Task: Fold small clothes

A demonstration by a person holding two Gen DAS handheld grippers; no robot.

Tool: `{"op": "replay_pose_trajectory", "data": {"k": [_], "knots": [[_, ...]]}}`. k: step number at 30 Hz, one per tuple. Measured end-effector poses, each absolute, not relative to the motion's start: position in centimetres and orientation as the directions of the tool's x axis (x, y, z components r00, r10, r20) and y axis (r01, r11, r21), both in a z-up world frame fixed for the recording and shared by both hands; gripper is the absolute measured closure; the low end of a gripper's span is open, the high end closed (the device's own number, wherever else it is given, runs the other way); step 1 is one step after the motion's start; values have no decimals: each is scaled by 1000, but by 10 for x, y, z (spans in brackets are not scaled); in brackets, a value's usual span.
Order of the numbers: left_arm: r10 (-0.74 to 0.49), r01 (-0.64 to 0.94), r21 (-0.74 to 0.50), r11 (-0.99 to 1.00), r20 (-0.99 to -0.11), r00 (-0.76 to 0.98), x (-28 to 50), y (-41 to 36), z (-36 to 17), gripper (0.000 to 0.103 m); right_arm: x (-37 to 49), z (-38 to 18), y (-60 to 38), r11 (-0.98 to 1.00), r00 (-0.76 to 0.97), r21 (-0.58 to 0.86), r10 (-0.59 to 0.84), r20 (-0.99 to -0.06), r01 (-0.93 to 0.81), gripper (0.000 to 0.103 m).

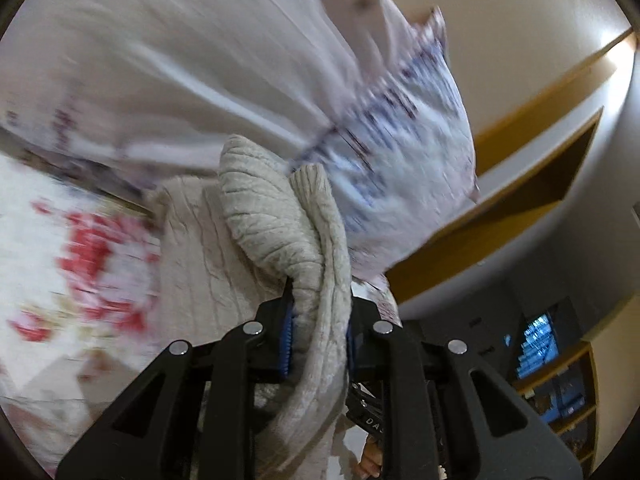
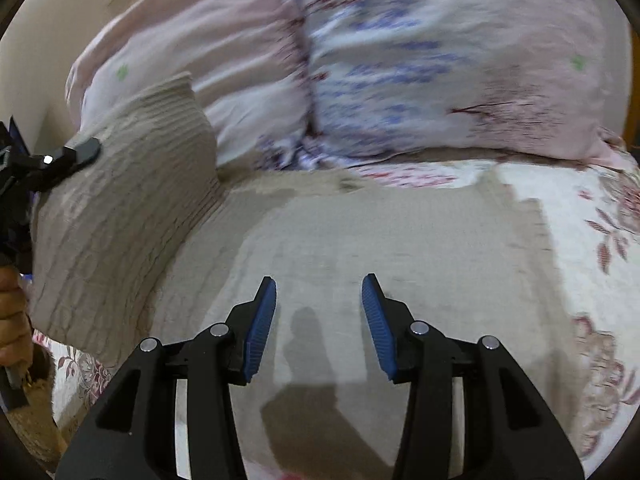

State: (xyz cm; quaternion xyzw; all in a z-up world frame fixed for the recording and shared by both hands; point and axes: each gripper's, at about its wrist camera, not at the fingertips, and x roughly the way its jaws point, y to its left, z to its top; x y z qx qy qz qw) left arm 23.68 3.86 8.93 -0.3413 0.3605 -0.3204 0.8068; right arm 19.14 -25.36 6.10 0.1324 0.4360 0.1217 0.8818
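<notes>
Over bed [image 2: 560, 208], left tool [image 1: 320, 320] clamping beige garment [image 1: 280, 220], right tool [image 2: 319, 308] half-open, empty

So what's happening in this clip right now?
A person is folding a beige ribbed garment on a bed with a floral bedsheet. The left hand-held gripper is shut on a bunched edge of the garment, with that side lifted off the bed. The right hand-held gripper hangs open over the part of the garment lying flat, holding nothing. Patterned pillows lie behind the garment. The fold is not yet laid down.
</notes>
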Motion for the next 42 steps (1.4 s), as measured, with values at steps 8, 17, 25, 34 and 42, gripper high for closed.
{"op": "replay_pose_trajectory", "data": {"k": [8, 17, 25, 34, 42], "knots": [[-813, 303, -782, 544, -402, 421, 243, -68, 60, 84, 171, 60, -319, 929, 636, 368, 270, -723, 25, 56], [-877, 401, -784, 475, -384, 287, 229, -105, 60, 29, 170, 63, -366, 814, 616, 574, 410, -673, 85, 56], [-657, 256, -636, 728, -541, 525, 225, -16, 64, 23, 196, 46, -364, 668, 451, 732, 617, -645, 133, 41], [-658, 200, -640, 742, -638, 400, 237, -17, 21, 33, 220, 18, -351, 657, 402, 735, 634, -660, 170, 59], [-684, 181, -674, 717, -627, 373, 238, -16, 10, 27, 236, 19, -346, 691, 481, 714, 591, -648, 114, 86]]}}
